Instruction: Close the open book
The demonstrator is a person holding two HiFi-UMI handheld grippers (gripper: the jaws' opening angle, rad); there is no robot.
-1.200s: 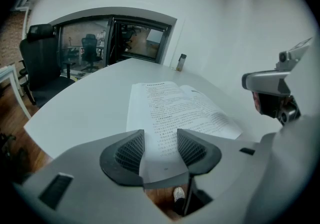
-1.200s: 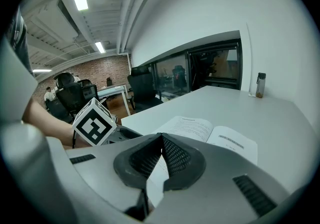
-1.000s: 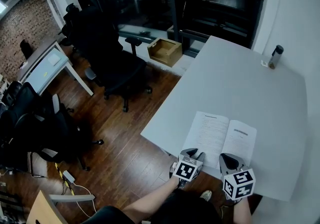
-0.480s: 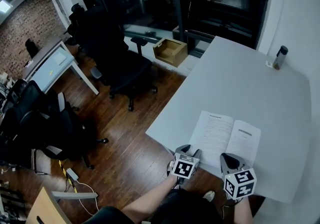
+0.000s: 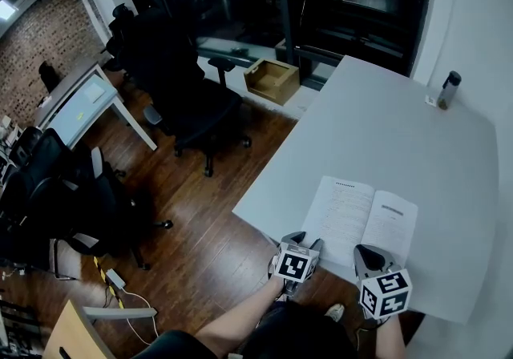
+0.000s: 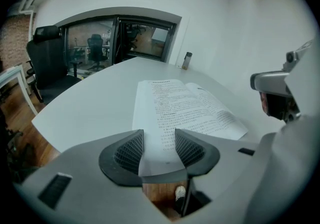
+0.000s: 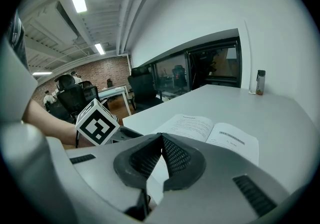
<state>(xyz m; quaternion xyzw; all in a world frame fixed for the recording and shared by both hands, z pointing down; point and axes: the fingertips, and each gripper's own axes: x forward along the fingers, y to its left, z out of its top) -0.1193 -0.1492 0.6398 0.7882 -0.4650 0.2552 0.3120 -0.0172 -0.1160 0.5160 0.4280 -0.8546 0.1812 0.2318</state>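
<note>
Shows the book lying fully open on the worktop; no closing done yet. Left hand-held gripper at the book's near left margin, jaws just widened, page edge between them unpinched. Right hand-held gripper beside the book's near right corner, jaws together, empty. Left to do: folding one half over.

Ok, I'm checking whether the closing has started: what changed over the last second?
The left gripper has just been opening its jaws; the book's near page edge shows between them, not pinched. The book still lies open on the table, and the right gripper stays shut.
</note>
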